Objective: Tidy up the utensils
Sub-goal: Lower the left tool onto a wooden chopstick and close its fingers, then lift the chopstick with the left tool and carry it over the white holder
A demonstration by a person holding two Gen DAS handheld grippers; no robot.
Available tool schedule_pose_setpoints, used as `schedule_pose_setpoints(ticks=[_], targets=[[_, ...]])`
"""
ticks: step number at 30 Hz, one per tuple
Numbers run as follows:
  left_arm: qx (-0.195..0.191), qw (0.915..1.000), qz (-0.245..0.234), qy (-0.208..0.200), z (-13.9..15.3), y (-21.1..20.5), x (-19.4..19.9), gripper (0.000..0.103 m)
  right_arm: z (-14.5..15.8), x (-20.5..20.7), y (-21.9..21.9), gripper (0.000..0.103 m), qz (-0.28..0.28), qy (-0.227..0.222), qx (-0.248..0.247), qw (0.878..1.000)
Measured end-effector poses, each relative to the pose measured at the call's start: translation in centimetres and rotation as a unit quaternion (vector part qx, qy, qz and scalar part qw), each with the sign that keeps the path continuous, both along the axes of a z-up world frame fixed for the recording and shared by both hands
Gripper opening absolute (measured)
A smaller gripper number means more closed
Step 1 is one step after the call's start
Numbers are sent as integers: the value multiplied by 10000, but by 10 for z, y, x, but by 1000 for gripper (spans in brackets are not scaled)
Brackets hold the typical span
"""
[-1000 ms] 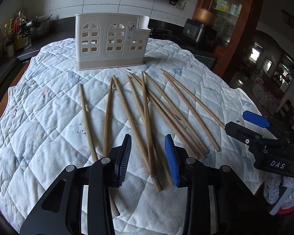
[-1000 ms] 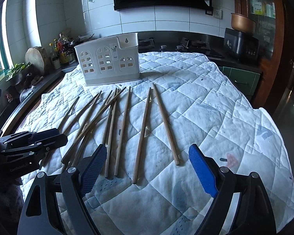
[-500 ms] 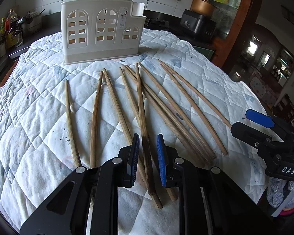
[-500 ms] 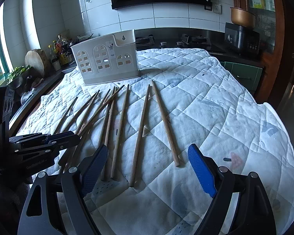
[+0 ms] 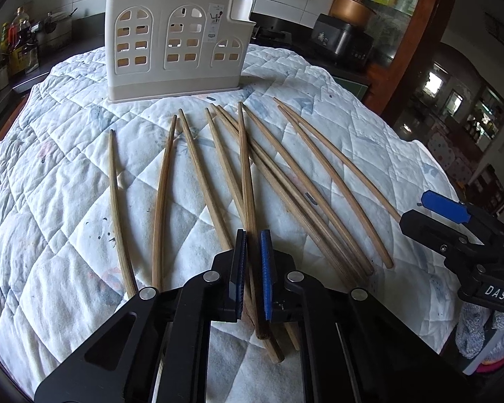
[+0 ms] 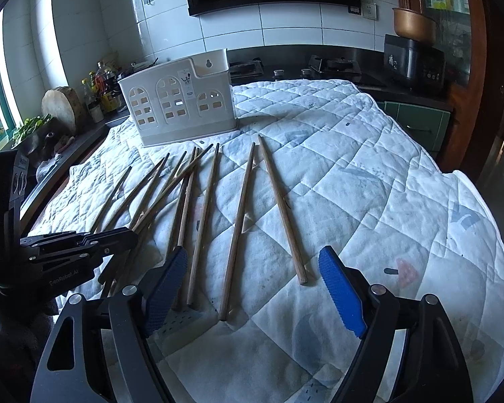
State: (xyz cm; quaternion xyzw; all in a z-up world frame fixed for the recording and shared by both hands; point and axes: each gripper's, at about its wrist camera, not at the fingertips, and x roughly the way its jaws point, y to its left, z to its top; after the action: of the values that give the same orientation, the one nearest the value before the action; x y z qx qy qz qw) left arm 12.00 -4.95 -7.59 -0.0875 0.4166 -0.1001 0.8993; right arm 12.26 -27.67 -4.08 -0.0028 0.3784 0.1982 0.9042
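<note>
Several wooden chopsticks lie fanned out on a white quilted cloth (image 5: pixel 50 201) in front of a cream plastic utensil holder (image 5: pixel 174 40). My left gripper (image 5: pixel 252 235) is shut on one chopstick (image 5: pixel 247 174) near its thick end, where it crosses over others. In the right wrist view the holder (image 6: pixel 181 100) stands at the back and the left gripper (image 6: pixel 117 238) shows at the left. My right gripper (image 6: pixel 253 255) hovers with its jaws wide and closing slowly. The near ends of two chopsticks (image 6: pixel 238 225) lie below the gap, untouched by the pads.
The cloth-covered table ends close behind both grippers and falls away at the right edge (image 6: pixel 470 201). Behind it run a dark counter with bottles (image 6: pixel 100 94), a stove (image 6: pixel 336 67) and a black cooker (image 6: pixel 413 60). A wooden cabinet (image 5: pixel 386 16) stands at the far right.
My left gripper's jaws have closed from well apart onto one chopstick, and it has edged forward and lower over the pile. The right gripper's jaws have narrowed slightly; it has stayed in place.
</note>
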Motion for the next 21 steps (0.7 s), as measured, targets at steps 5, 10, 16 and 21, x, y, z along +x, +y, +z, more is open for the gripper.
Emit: schedule_pose_setpoints(ticks=[5,10,16,21], targets=[[-37,9999,71,-109,8,5,-6,6,-2,1,-4,73,-30,41,-7,10000],[-42,9994,103,-327,24,10,-11,6,-5,0,-3,63,27,108,22,9999],[-53,9983,143,-565,42,17,-16,6,-11,-2,10,46,222,227,118,9994],[-50,9974,159,-703,53,23,-17,6,-19,3,19,36,223,339,134,9991]])
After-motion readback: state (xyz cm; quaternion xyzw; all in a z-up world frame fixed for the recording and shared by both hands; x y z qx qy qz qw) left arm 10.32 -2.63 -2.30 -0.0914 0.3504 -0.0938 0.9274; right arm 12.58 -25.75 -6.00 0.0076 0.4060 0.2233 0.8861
